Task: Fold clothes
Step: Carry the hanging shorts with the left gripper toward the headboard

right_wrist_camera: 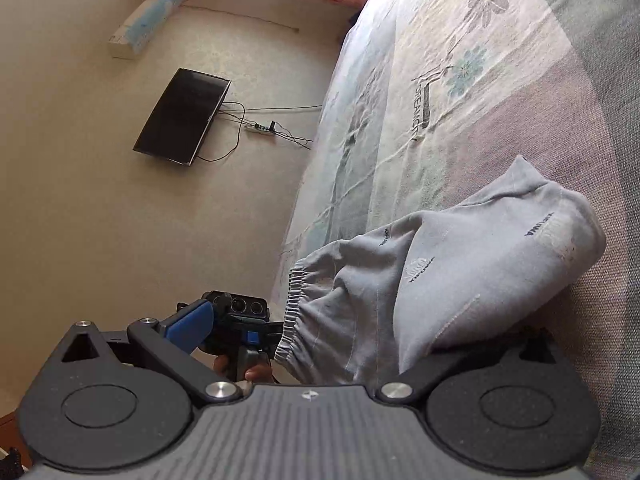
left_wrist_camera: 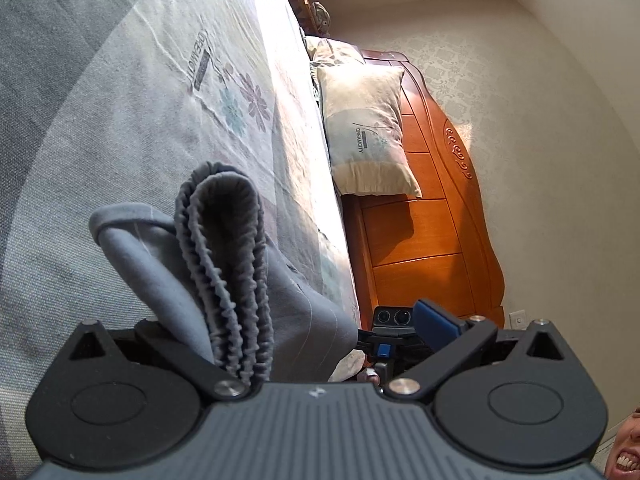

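Between your jaws: grey shorts (right_wrist_camera: 460,280), doubled, above bedspread (left_wrist_camera: 160,80).
Left gripper (left_wrist_camera: 316,340) wide, waistband (left_wrist_camera: 228,248) draped through; right gripper's (right_wrist_camera: 352,344) closure hidden, so the fold hangs even.

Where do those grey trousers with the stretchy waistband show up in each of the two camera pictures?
Left wrist view: the grey trousers rise in the lower centre-left, ruffled waistband folded upward, draped over the near finger.
Right wrist view: the trousers lie lower right, waistband at centre bottom, printed fabric bunched toward the right.
Shared landmark: the bedsheet's flower print with lettering, upper centre in the left view, upper right in the right view.
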Demonstrator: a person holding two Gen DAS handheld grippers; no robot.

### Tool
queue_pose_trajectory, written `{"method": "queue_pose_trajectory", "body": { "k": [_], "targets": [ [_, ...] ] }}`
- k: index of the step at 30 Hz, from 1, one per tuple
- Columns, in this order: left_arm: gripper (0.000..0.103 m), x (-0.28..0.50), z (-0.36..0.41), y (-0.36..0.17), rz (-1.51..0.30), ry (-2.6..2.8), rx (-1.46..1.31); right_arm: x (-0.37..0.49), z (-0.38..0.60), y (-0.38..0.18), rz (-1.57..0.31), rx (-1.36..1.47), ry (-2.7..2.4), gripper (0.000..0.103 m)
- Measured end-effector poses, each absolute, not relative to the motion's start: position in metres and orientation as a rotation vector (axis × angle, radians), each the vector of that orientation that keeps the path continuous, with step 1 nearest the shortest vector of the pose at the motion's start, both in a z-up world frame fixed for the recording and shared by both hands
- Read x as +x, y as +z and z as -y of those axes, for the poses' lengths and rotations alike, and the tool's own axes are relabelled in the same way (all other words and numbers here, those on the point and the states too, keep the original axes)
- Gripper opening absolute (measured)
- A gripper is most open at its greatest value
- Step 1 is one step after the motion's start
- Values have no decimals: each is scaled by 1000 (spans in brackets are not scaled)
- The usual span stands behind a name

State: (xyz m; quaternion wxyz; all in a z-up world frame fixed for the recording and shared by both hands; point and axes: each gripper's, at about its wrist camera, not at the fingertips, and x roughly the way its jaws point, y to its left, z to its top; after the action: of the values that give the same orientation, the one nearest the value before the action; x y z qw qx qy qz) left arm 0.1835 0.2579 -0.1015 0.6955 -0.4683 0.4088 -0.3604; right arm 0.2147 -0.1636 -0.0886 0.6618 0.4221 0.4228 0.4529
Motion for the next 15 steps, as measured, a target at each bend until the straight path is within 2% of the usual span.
{"method": "queue_pose_trajectory", "body": {
  "k": [8,15],
  "targets": [
    [102,199,-214,-77,-928,-860,-983,195,204,-60,-887,908,997,103],
    [102,222,-143,-54,-972,-928,-895,171,275,-40,-795,921,923,103]
  ]
}}
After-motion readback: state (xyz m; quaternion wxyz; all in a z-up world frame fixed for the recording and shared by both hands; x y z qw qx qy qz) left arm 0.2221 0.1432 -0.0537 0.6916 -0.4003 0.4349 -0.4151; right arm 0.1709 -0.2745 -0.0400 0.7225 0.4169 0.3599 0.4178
